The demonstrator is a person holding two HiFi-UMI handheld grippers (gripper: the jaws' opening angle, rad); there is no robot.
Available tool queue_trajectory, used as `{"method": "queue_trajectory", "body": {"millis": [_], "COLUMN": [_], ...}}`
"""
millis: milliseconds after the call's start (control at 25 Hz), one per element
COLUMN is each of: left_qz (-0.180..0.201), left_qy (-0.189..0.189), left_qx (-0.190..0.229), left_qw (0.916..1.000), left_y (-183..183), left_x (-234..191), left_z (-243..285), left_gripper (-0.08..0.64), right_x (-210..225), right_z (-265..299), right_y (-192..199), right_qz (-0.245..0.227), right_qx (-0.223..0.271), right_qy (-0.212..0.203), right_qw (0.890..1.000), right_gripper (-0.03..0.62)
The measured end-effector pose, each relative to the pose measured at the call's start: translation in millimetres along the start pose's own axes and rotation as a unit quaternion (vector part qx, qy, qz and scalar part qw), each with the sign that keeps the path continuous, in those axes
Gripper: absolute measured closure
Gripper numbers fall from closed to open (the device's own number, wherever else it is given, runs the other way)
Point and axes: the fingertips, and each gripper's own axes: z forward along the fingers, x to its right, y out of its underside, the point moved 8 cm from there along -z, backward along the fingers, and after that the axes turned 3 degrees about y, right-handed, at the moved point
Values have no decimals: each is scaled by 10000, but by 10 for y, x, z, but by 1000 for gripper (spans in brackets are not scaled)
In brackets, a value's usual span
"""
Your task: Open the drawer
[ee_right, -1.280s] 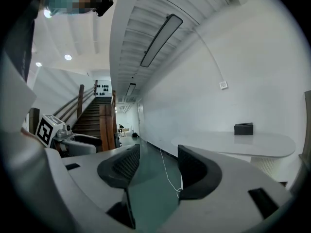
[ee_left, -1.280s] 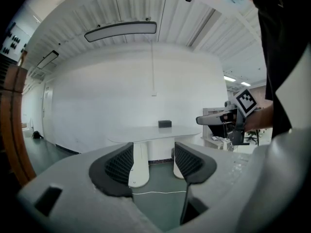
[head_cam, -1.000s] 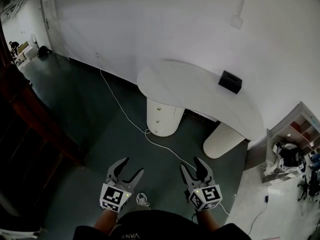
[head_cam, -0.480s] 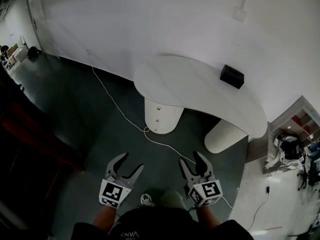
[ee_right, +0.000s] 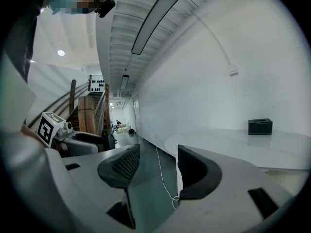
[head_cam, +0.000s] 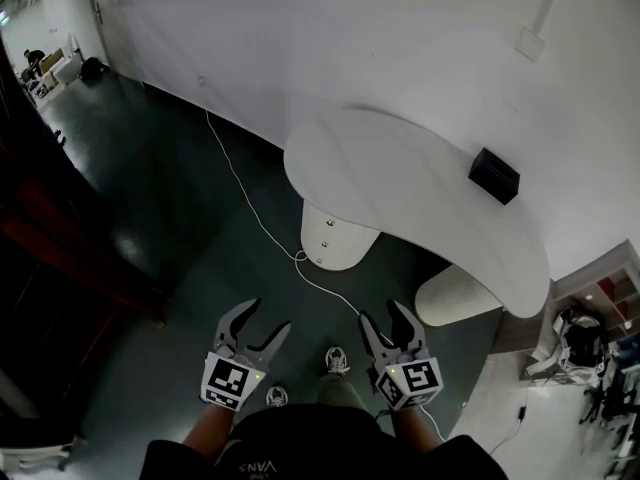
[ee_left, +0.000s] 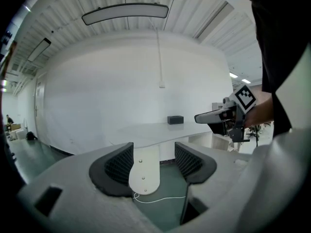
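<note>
Here, left hand-held gripper [head_cam: 267,317], jaws apart, empty

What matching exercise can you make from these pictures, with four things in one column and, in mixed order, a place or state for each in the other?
Things:
1. black box
2. white cable
3. rounded drawer unit
4. left gripper

Places or states:
A. jaws apart, nothing between them
B. lying on the dark floor
C. on the white table top
D. under one end of the table top, three knobs on its front

Right pairs: 1-C, 2-B, 3-D, 4-A.
</note>
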Motion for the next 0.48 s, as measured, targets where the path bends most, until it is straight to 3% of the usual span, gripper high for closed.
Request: {"method": "queue_trajectory", "body": {"millis": [480], "left_qz": [-278], "left_qy": [-820], "left_qx": [-79], "left_qw": [9962], "left_y": [79], "left_x": [58], "left_z": [1023], "left_gripper": [301], "right_x": [1050], "right_z": [852], "right_y": [-96], "right_qz": [-316], "right_qx": [-334], "right_qy": [-893], "right_qw": [9949], "right_gripper": [365]}}
